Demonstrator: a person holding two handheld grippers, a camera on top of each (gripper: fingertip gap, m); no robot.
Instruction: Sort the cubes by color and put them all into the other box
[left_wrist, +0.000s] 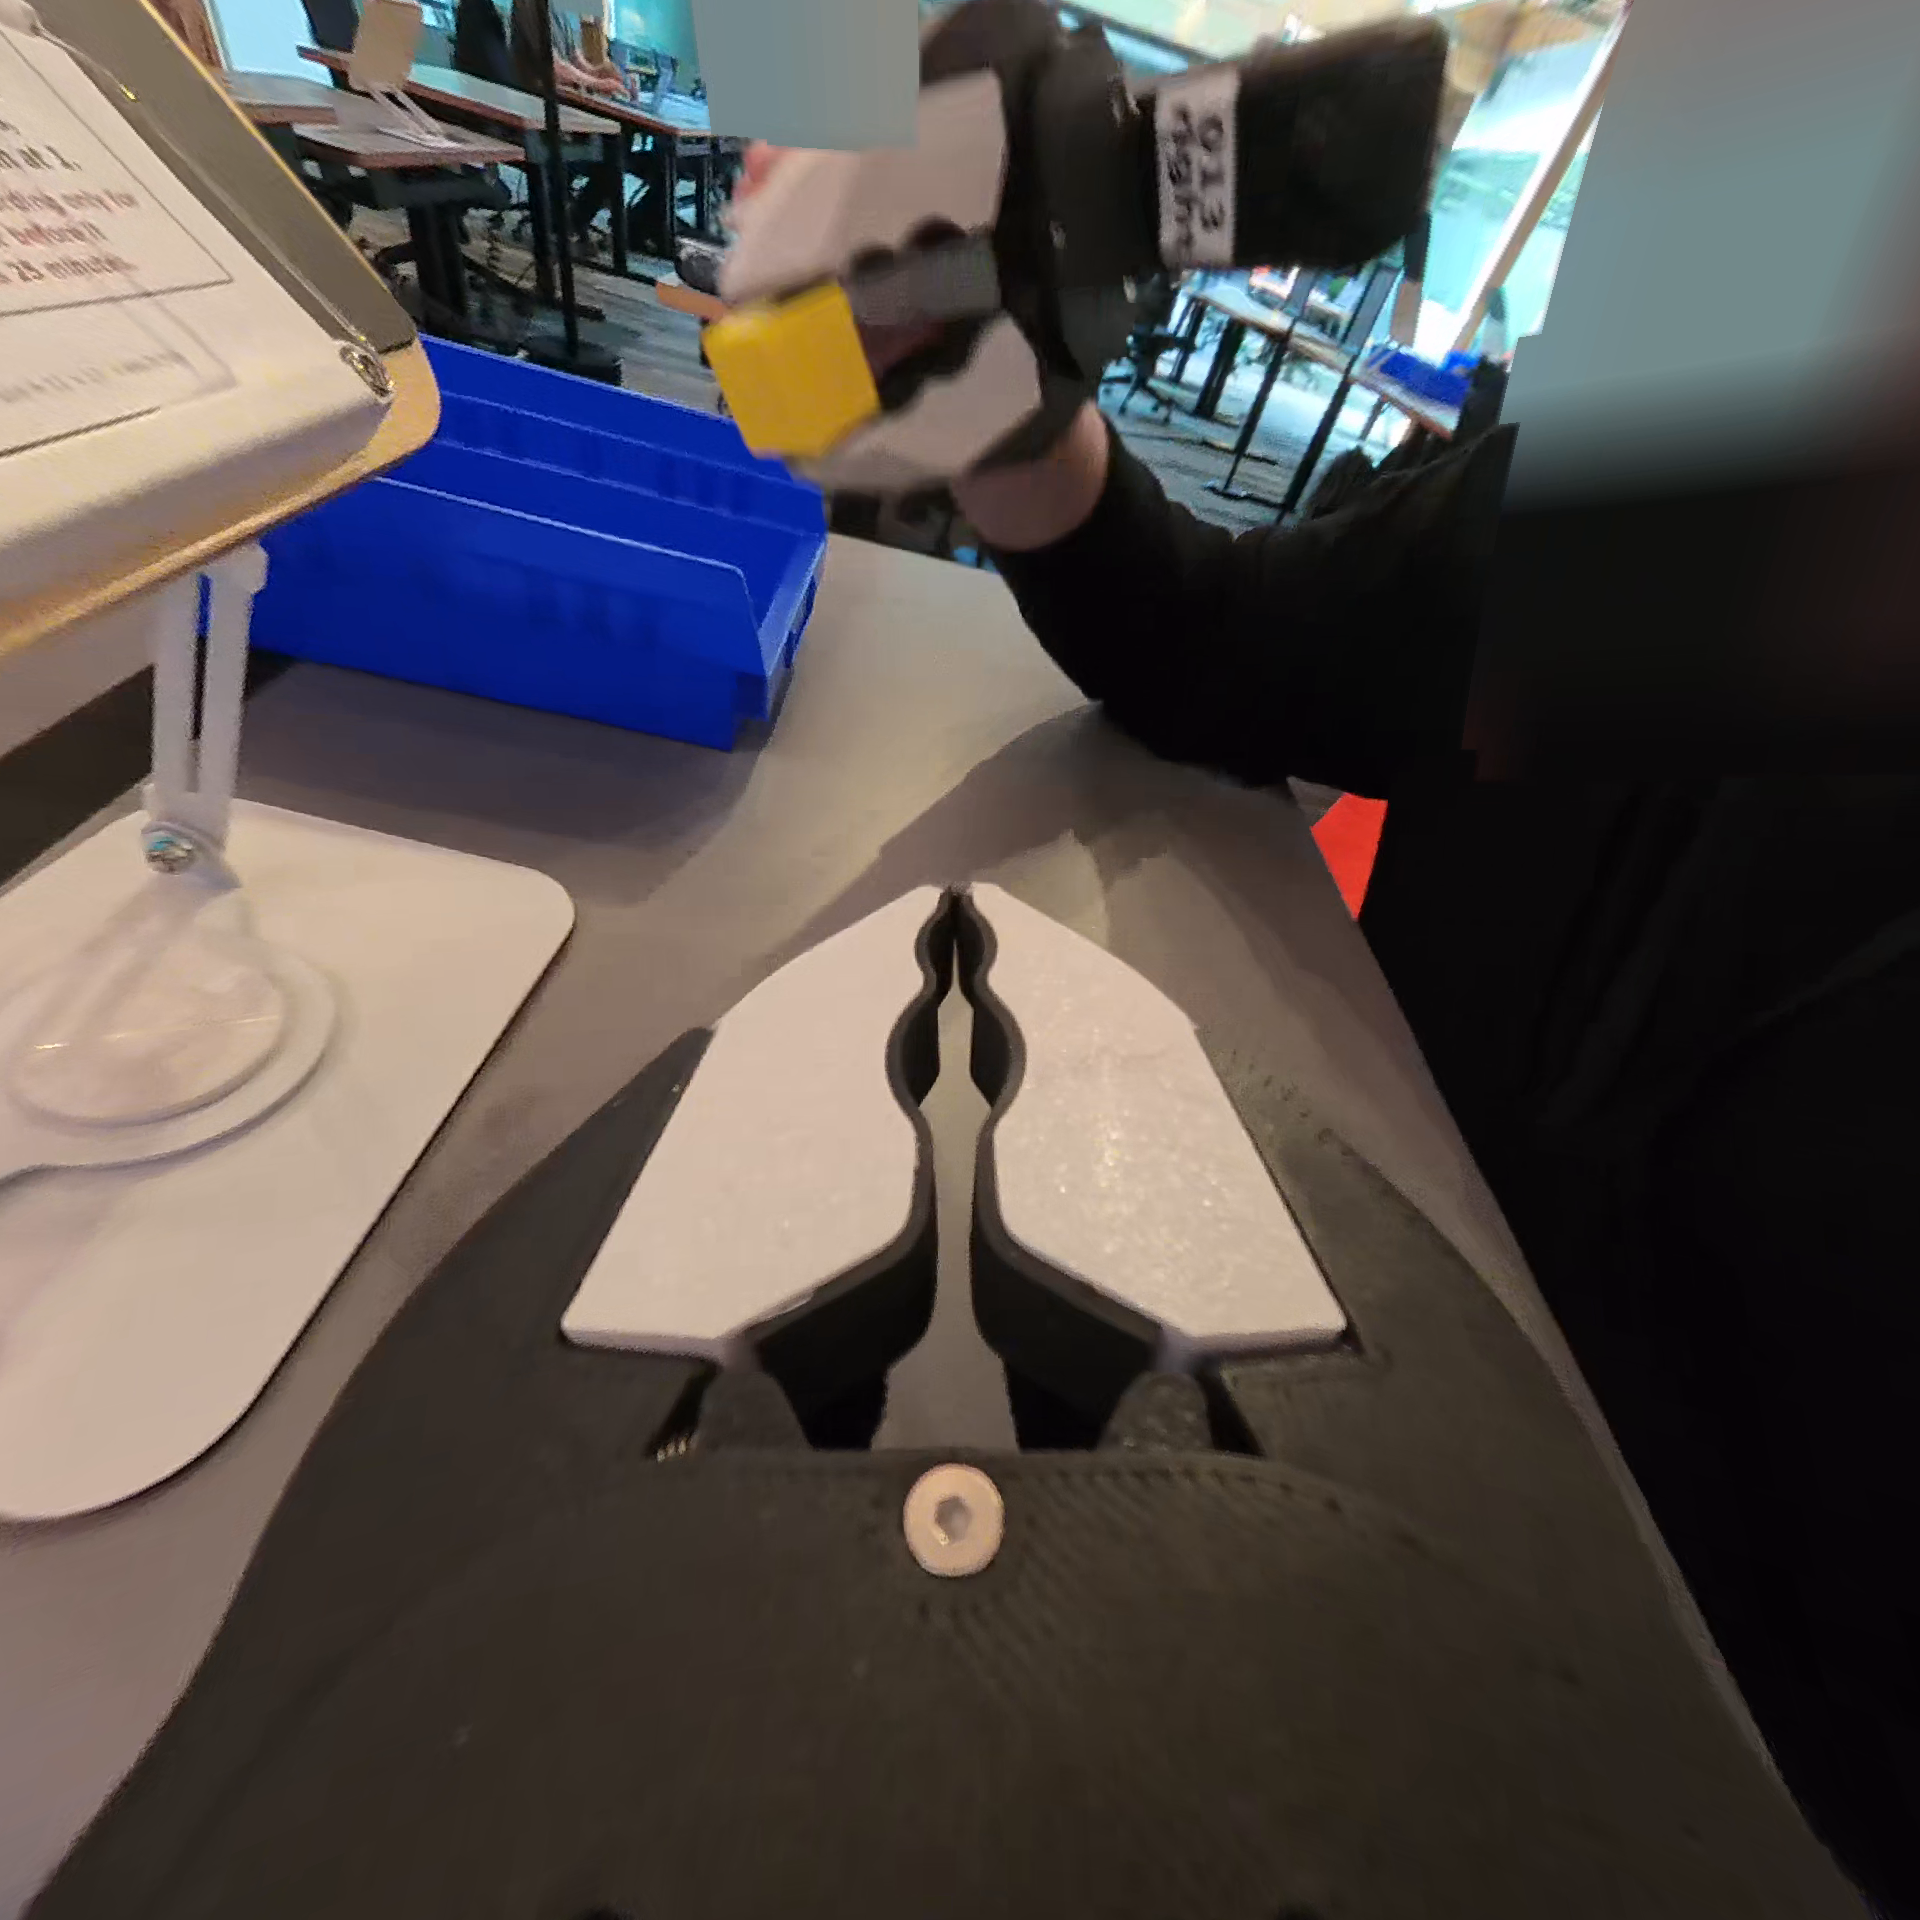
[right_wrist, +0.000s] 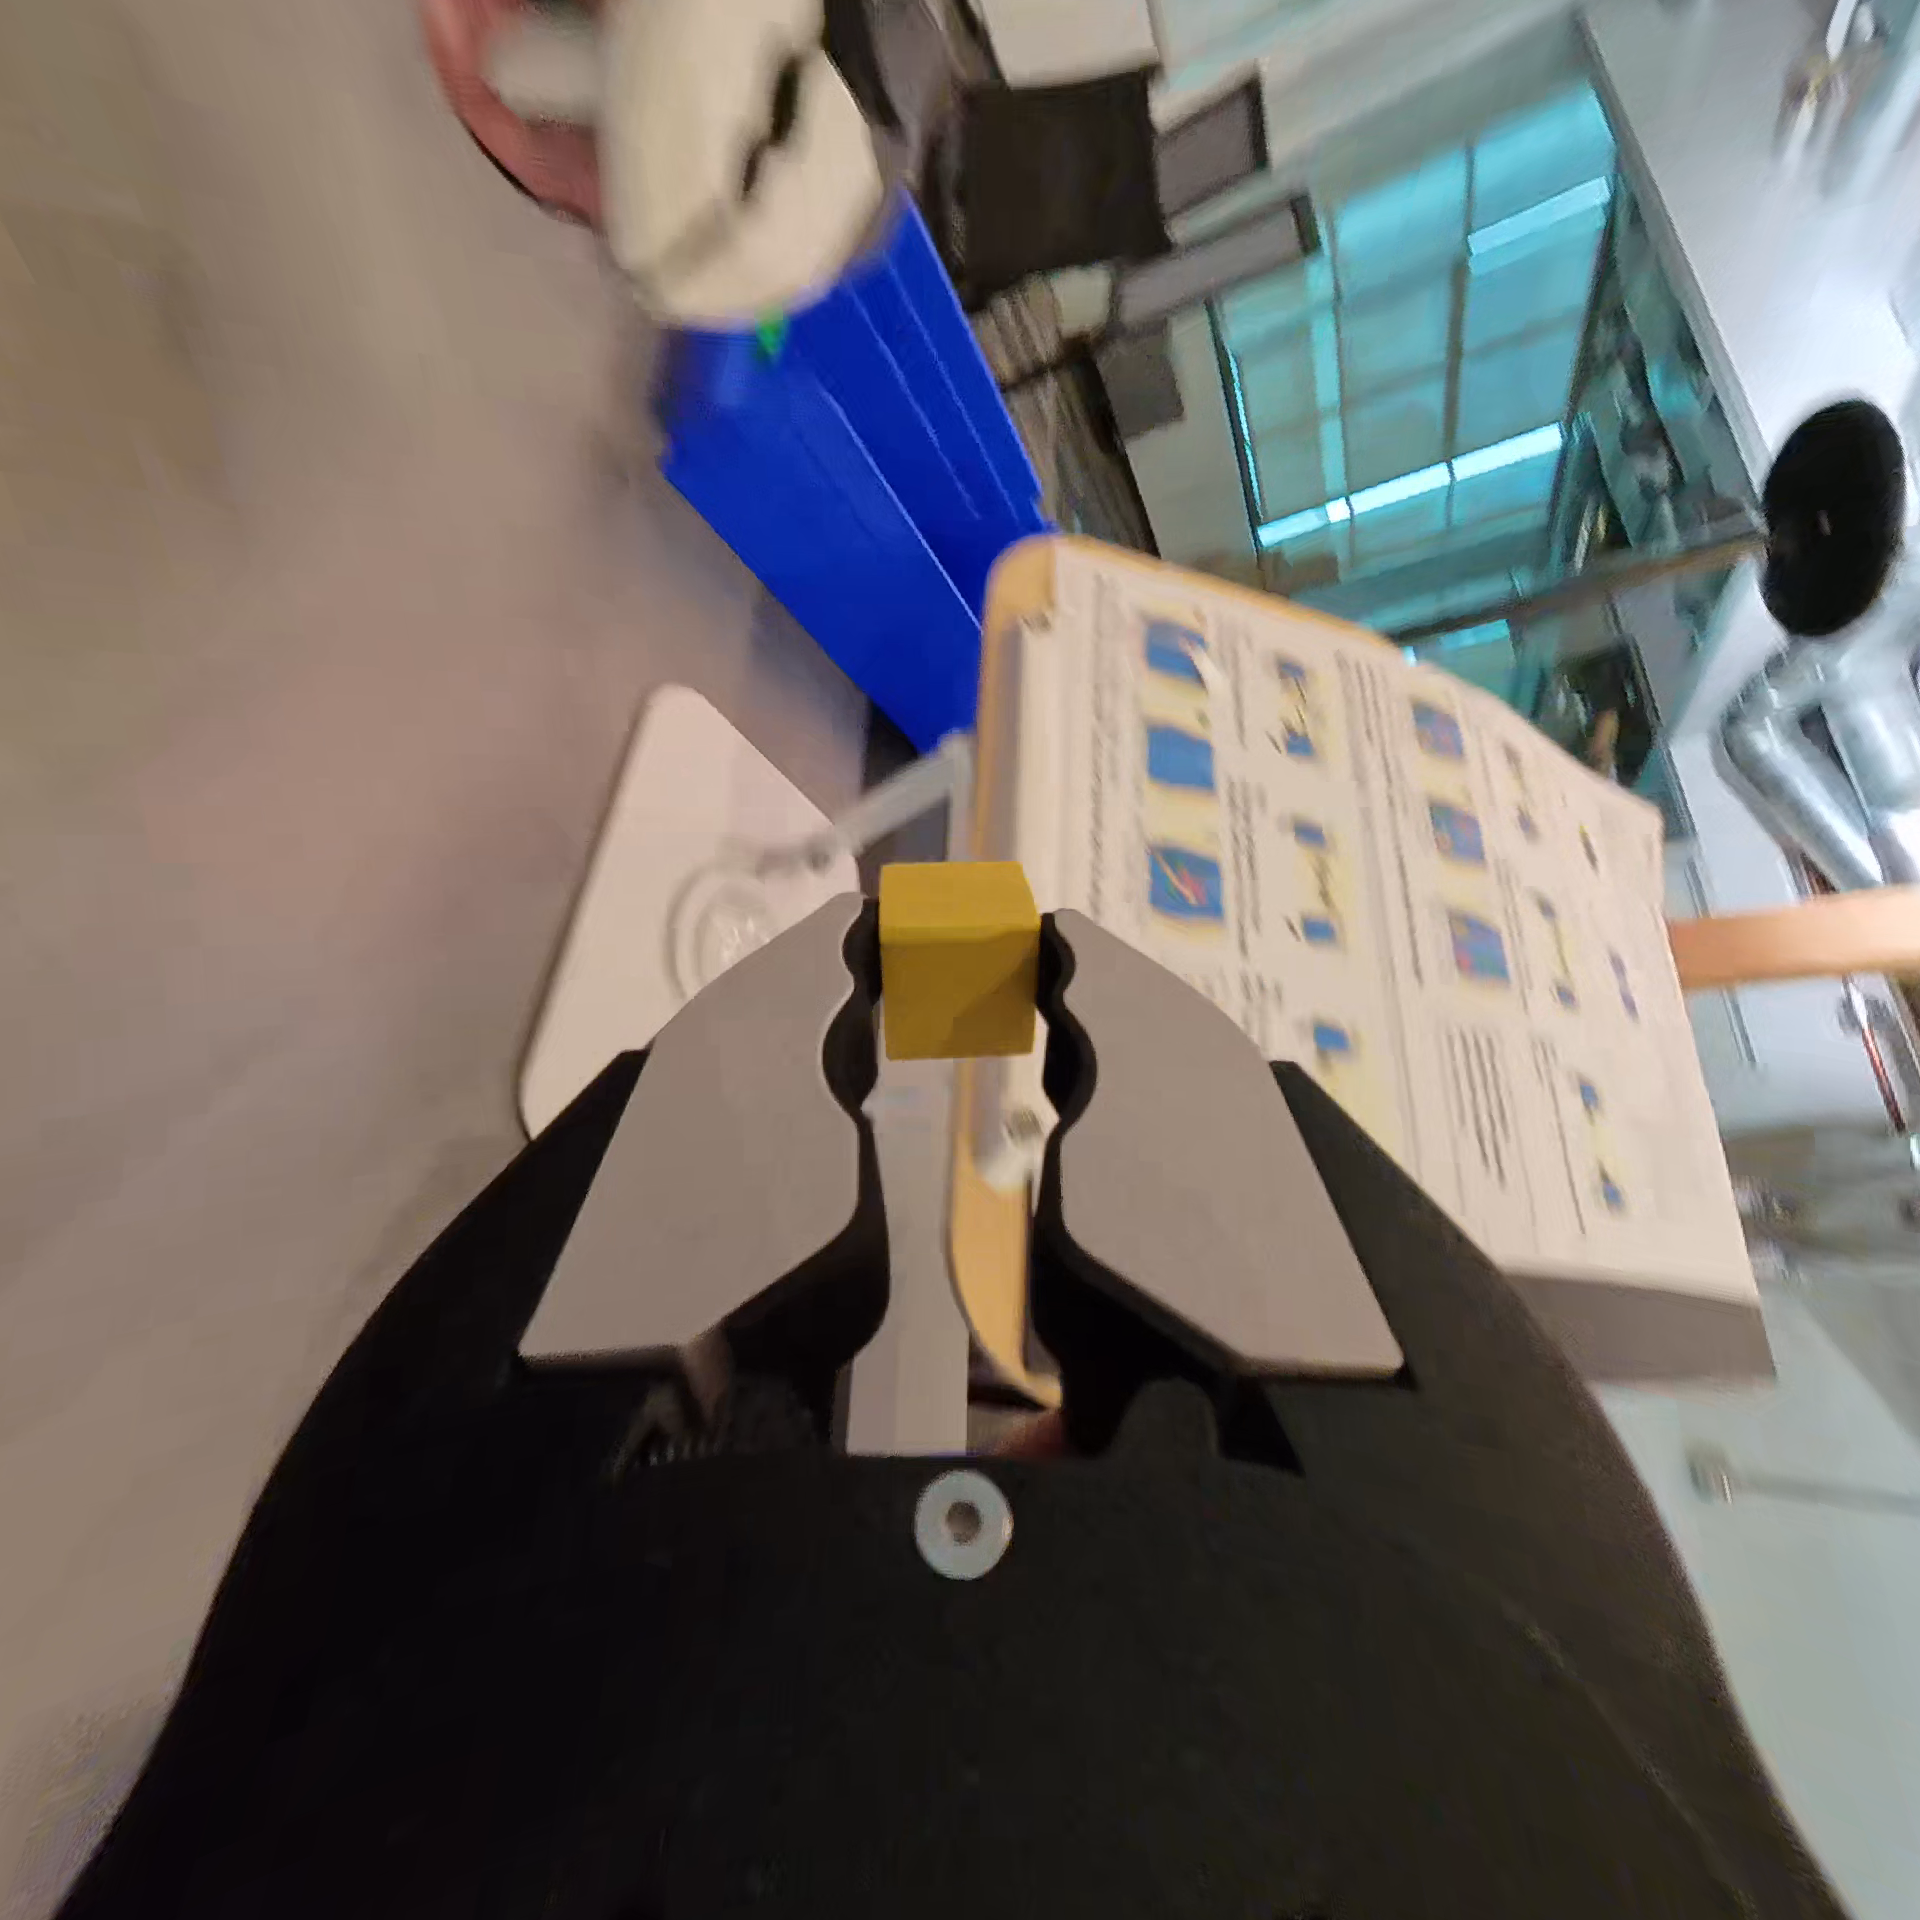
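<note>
Worked at a matte grey desk (left_wrist: 935, 727) in an open office, with rows of benches and glazing far behind. Nearest, held the left tool (left_wrist: 954, 904) low over the desk, its pale grainy plates on ribbed black plastic meeting tip to tip, with nothing between them. Beside it, noted a white stand (left_wrist: 312, 1039) with a flat rounded base and a clear foot, carrying a tilted instruction board (right_wrist: 1351, 935). Farther out, carried the yellow cube (right_wrist: 956, 971) in the right tool (right_wrist: 958, 935), raised well clear of the desk, scalloped tips closed onto two opposite faces and parted only by the cube's width; small, hard-edged, smooth, seemingly firmly seated. Beyond and below the cube, off to its left in the left wrist view, saw the blue box (left_wrist: 540, 582): glossy moulded plastic, slotted walls, long axis running across that view, resting on the desk. Could not see its inside, nor tell whether it was the target box. Judged the right tool the nearer to it, so a lowering over the rim looked the likely next step.
</note>
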